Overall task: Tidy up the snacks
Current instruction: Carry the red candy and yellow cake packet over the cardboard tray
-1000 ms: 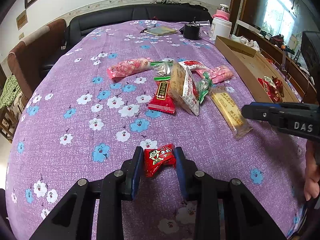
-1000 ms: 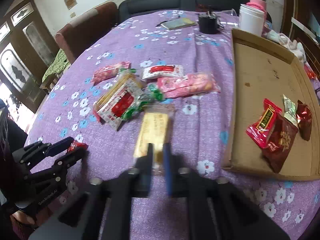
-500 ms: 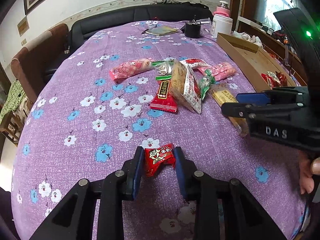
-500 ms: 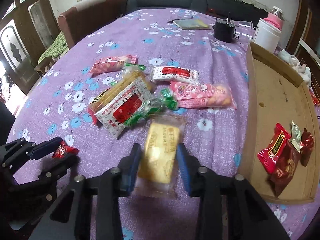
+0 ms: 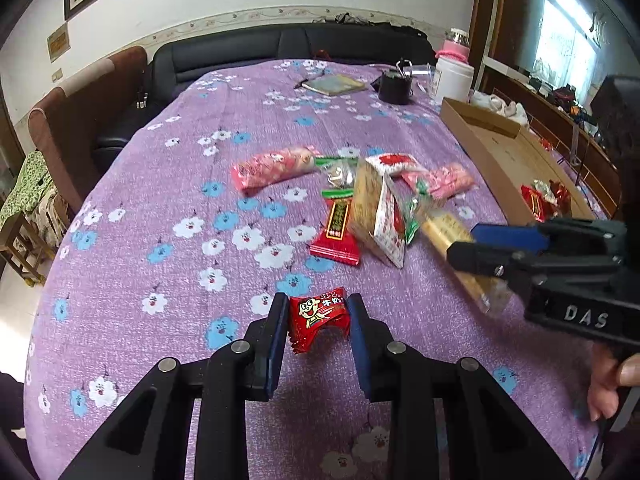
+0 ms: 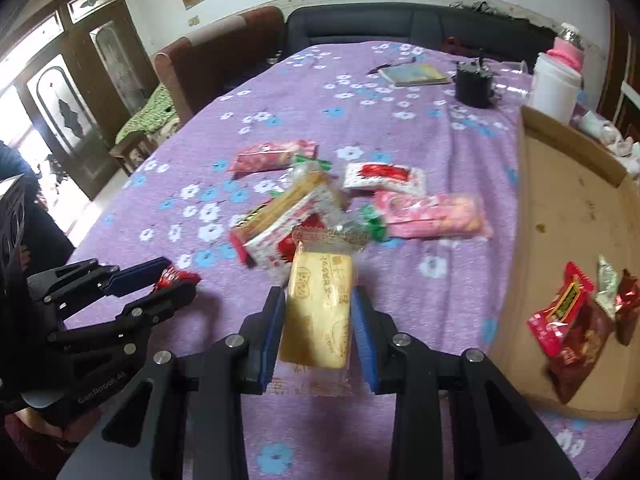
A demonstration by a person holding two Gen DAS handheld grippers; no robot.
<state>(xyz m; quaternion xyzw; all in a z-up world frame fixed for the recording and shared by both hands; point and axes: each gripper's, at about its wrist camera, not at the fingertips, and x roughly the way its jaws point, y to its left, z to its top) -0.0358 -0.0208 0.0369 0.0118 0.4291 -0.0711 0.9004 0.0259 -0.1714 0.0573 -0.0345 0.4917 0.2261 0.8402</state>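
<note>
Snacks pile (image 6: pixel 320 208): lay mid-tablecloth, left of the cardboard tray (image 6: pixel 568 208).
Tray: held several red packets.
Right gripper (image 6: pixel 319 316): jaws clamped a yellow biscuit pack (image 6: pixel 320 304), near the tray.
Left gripper (image 5: pixel 317 320): pinched a small red candy (image 5: pixel 318 318), farther from the tray.

Purple flowered tablecloth (image 5: pixel 168 200), red candy (image 5: pixel 318 316), yellow biscuit pack (image 6: pixel 320 304).
</note>
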